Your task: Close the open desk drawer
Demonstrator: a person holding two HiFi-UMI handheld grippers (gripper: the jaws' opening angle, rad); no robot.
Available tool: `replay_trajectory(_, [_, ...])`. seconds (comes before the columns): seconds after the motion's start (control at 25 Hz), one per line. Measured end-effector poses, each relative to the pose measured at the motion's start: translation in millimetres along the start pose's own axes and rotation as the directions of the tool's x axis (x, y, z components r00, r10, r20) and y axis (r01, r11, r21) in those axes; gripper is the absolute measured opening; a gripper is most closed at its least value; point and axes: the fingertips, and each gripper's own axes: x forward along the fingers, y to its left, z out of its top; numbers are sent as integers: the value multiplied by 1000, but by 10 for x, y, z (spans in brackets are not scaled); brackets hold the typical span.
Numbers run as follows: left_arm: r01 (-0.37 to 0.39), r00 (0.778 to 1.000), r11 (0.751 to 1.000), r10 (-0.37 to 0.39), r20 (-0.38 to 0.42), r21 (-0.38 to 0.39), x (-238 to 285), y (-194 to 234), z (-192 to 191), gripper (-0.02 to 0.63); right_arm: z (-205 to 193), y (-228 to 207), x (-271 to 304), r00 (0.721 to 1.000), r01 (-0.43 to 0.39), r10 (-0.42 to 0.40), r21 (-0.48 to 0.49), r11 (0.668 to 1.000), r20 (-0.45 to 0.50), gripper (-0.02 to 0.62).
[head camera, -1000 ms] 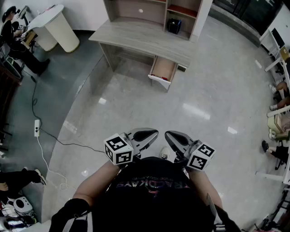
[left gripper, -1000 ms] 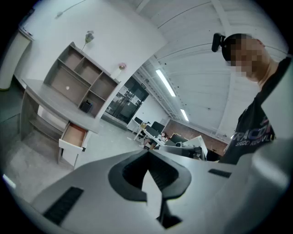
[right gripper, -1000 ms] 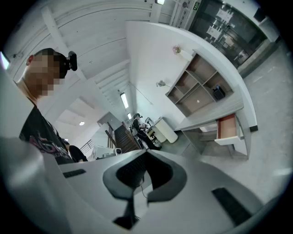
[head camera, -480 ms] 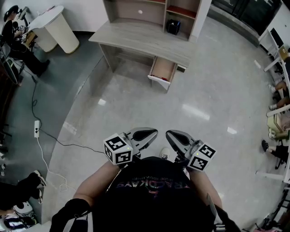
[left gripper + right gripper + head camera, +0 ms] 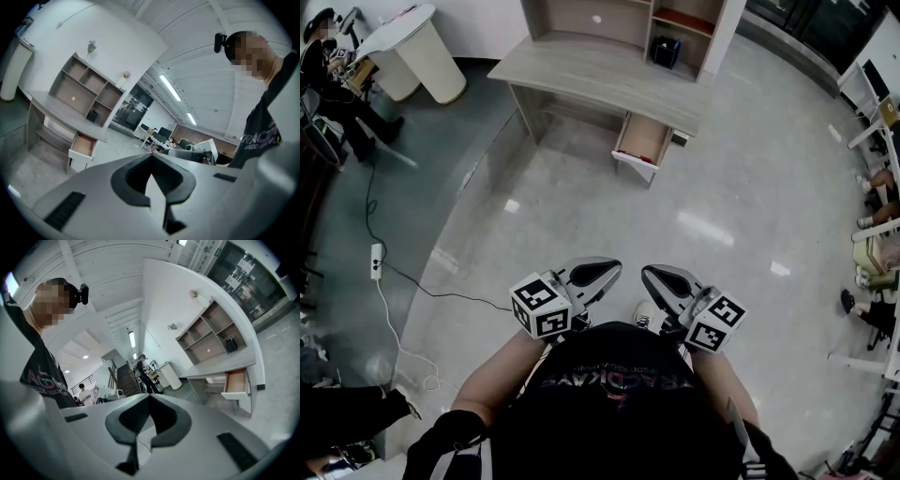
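Observation:
The grey desk (image 5: pixel 581 70) stands far ahead across the floor, with its drawer (image 5: pixel 641 142) pulled out at the right end; the drawer has a white front and a wood-coloured inside. The same open drawer (image 5: pixel 83 146) appears small in the left gripper view, and the drawer (image 5: pixel 236 383) also shows at the right of the right gripper view. My left gripper (image 5: pixel 617 266) and right gripper (image 5: pixel 646 273) are held side by side close to my chest, both shut and holding nothing, a long way from the desk.
A shelf unit (image 5: pixel 623 19) sits on the desk with a dark box (image 5: pixel 665 51) in one cubby. A white round table (image 5: pixel 417 52) and a seated person (image 5: pixel 333 89) are at far left. A power strip (image 5: pixel 376 264) and cable lie on the floor at left.
The desk and drawer have shifted slightly in the head view. People at the left edge have moved. Both grippers stay shut in the same place.

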Motion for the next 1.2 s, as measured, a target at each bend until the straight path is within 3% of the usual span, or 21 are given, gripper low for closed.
replay_trajectory(0.4, [1,1000,1000,0,10,-13,-357,197,40,11,43,266,222,995,-44,44,2,999,86,17])
replay_trajectory(0.72, [16,1000,1000,-16,-13,-23,-699,374,13,11,-98,361,474,995,41,-36,-54,998,95,17])
replay_trajectory(1.2, [11,1000,999,-10,-18,49,-726,506,107,11,-59,166,536,988,134,-128,-67,989,88,17])
